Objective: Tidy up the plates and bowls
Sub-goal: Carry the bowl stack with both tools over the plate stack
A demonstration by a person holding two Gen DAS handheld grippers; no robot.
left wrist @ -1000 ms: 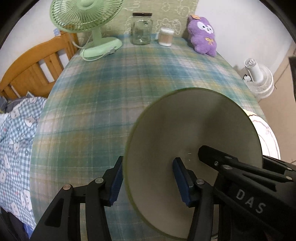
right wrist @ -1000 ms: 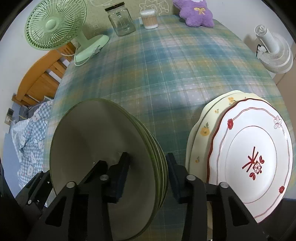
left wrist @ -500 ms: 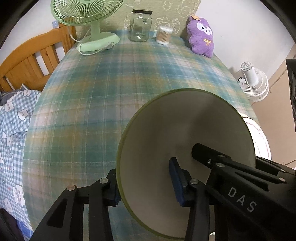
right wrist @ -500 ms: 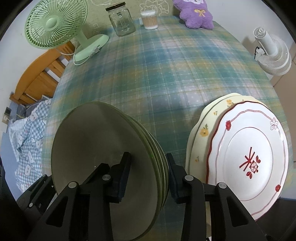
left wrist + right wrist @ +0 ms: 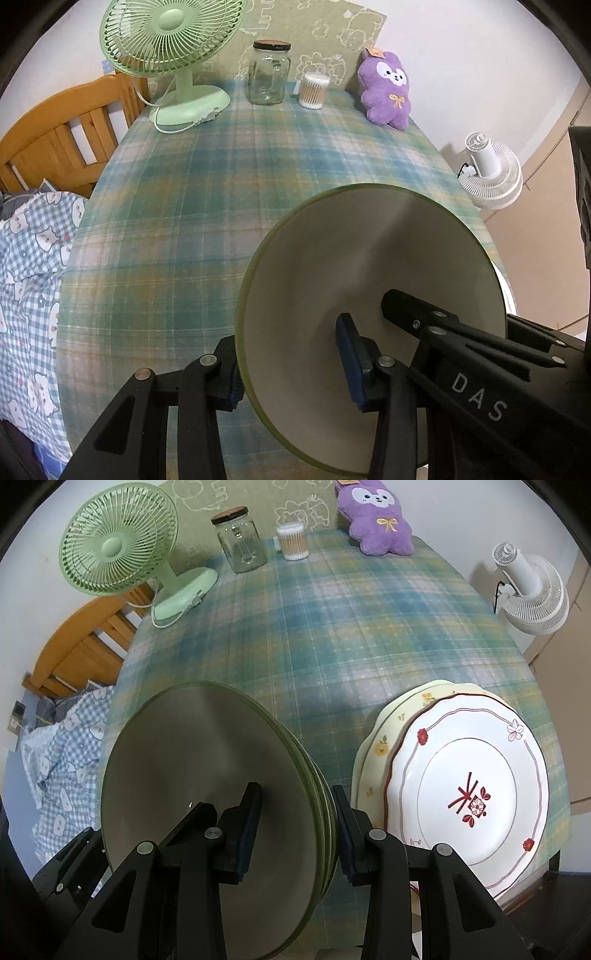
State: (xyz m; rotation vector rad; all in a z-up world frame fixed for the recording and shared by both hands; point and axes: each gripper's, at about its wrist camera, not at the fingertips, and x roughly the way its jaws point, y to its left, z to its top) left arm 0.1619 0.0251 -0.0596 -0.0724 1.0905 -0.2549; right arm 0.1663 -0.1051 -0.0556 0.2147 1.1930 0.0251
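Both grippers clamp the same stack of green-rimmed plates (image 5: 207, 775), held on edge above the plaid table (image 5: 332, 635). In the right wrist view the right gripper (image 5: 295, 827) has 1 pad inside the front plate's face and the other against the back of the stack, with about 3 rims showing between them, though the exact count is hard to read. In the left wrist view the left gripper (image 5: 291, 365) straddles the rim of the stack (image 5: 369, 266): its left pad sits behind the rim and its right pad (image 5: 349, 365) presses on the pale inner face. The right gripper's black arm (image 5: 461, 343) reaches across that face just beside it.

To the right of the stack, 2 plates lie flat near the table's edge: a white plate (image 5: 472, 797) with red flowers on top of a cream plate (image 5: 384, 738) with yellow flowers.

At the far end stand a green fan (image 5: 173, 59), a glass jar (image 5: 269, 74), a tub of cotton swabs (image 5: 313, 90) and a purple plush (image 5: 388, 92). A white fan (image 5: 491, 170) stands beyond the table on the right.
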